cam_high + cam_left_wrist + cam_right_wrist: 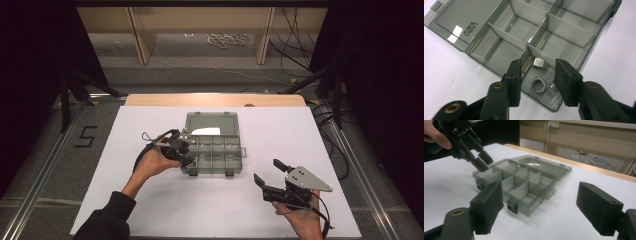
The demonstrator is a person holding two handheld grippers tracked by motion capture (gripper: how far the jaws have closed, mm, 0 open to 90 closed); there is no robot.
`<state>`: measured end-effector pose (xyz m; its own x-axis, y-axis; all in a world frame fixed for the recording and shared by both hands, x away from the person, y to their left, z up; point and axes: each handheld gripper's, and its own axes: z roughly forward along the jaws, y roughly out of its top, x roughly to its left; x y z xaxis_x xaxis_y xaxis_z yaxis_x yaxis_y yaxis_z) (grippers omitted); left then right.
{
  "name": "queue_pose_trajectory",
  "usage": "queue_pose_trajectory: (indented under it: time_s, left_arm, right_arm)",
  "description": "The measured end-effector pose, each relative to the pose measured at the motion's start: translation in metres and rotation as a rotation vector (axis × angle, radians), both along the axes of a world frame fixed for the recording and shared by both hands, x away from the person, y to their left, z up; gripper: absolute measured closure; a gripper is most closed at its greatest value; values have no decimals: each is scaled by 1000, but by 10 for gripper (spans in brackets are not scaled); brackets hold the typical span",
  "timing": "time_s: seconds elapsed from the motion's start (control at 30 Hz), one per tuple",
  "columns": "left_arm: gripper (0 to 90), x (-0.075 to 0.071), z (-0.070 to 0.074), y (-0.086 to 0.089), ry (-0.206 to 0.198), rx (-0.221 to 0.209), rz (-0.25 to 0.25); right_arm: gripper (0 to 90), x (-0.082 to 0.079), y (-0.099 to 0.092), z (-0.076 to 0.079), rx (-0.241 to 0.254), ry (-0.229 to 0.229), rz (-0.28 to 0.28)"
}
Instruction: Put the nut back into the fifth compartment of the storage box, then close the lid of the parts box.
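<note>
Left hand (155, 161): at the left centre of the high view, my forearm comes up from the lower left in a dark sleeve, wrapped round my left tongs.
Left tongs (186, 151): tips poised over the left end of the box, just left of the frame's middle; in the left gripper view the jaws stand partly apart, with nothing pinched between them.
Nuts: three steel hex nuts lie in the corner compartment under my left tongs, seen low in the middle of the left gripper view; one nut (539, 63) sits farther up, a second nut (537, 84) lies flat showing its hole, and a third nut (552, 89) is half hidden behind the right jaw.
Compartment box (215, 156): smoky clear plastic, centre of the high view, on the white sheet; dividers split it into small cells.
Lid (210, 124): swung open and lying flat behind the box, towards the upper centre.
White sheet (150, 210): covers the table across the lower half of the frame.
Right tongs (267, 172): lower right of the high view, well apart from the box, jaws spread wide and holding nothing, pointing up-left towards it.
Right hand (300, 220): at the bottom right edge, gripping the tongs from below.
</note>
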<state>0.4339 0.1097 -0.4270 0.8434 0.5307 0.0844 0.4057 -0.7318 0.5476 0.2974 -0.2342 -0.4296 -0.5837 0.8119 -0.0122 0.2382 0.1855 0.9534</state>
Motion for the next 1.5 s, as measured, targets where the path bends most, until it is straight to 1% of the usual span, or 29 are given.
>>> queue_pose_trajectory:
  time_s: [0.17, 0.23, 0.27, 0.3, 0.33, 0.37, 0.43, 0.47, 0.53, 0.6, 0.63, 0.67, 0.7, 0.73, 0.77, 0.8, 0.83, 0.87, 0.9, 0.93, 1.0, 1.03, 1.07, 1.1, 1.17, 1.2, 1.27, 1.33, 1.5]
  left_arm:
    - [510, -4, 3, 1, -16, -9, 11]
    - [498, -5, 5, 2, -13, -12, 9]
    - [493, -6, 3, 2, -26, -31, 25]
    - [483, -5, 4, 4, -21, -25, 18]
    - [463, -6, 5, 5, -19, -28, 33]
    - [436, -6, 4, 6, -29, -37, 44]
    - [382, -5, 5, 9, -23, -47, 73]
    - [364, -5, 4, 10, -35, -60, 83]
    - [349, -5, 4, 15, -27, -68, 102]
    - [332, -5, 2, 19, -37, -88, 129]
    - [328, -4, 3, 22, -14, -86, 128]
    - [321, -5, 1, 22, -44, -98, 147]
    - [317, -5, 0, 23, -28, -99, 152]
    - [313, -5, -2, 24, -38, -111, 157]
    - [312, -5, -3, 25, -18, -119, 165]
    - [310, -5, -4, 25, -19, -124, 169]
    - [308, -5, -7, 25, -23, -148, 191]
    - [305, -5, -8, 26, -25, -146, 194]
    - [305, -6, -11, 26, -18, -159, 215]
    - [306, -7, -14, 26, -32, -174, 227]
    - [301, -8, -17, 28, -9, -201, 241]
    - [298, -10, -18, 28, -13, -216, 257]
    - [296, -10, -19, 31, -15, -221, 257]
    - [292, -12, -21, 30, -6, -232, 278]
    - [290, -12, -25, 31, -6, -230, 282]
    - [289, -12, -26, 31, 5, -233, 280]
    - [287, -12, -28, 31, -6, -226, 285]
    - [291, -12, -30, 31, 4, -238, 296]
    - [332, -10, -32, 34, 21, -266, 312]
  right_arm:
    - [220, 0, 0, 0, -1, -2, 1]
    - [220, 0, -1, 0, -2, -4, 2]
    - [220, 0, -1, 0, -2, 0, 4]
    - [220, 0, -1, 0, 0, -3, 1]
    - [220, 0, -1, 0, 0, -2, 1]
    - [220, 0, -2, 0, -5, 4, 0]
    - [219, 0, -2, 0, -2, 7, 4]
    - [219, 0, -2, 0, -3, 7, 3]
    - [219, 1, -1, -1, 9, 8, 10]
    - [219, 1, -2, -1, 6, 7, 5]
    - [219, 1, -3, -1, 5, 7, 6]
    - [218, 1, -3, -1, 7, 12, 1]
    - [219, 2, -3, -1, 10, 8, -4]
    - [218, 2, -3, -2, 16, 7, 3]
    - [219, 3, -3, -2, 19, 9, 3]
    - [218, 3, -3, -3, 28, 10, 3]
    - [218, 3, -4, -2, 23, 10, 1]
    - [218, 3, -4, -2, 23, 11, -2]
    - [218, 2, -5, -2, 11, 11, -9]
    - [218, 2, -5, -1, 9, 10, -11]
    - [219, 2, -4, -2, 10, 7, -3]
    - [218, 2, -3, -2, 16, 9, -3]
    - [218, 1, -3, -1, 8, 8, -6]
    - [218, 2, -3, -2, 15, 10, 0]
    - [218, 2, -4, -2, 10, 4, -4]
    - [218, 2, -4, -1, 8, 5, -7]
    - [218, 2, -4, -1, 9, 2, -8]
    - [218, 1, -4, -1, 8, 17, -1]
    - [218, 2, -3, -1, 8, 7, -1]
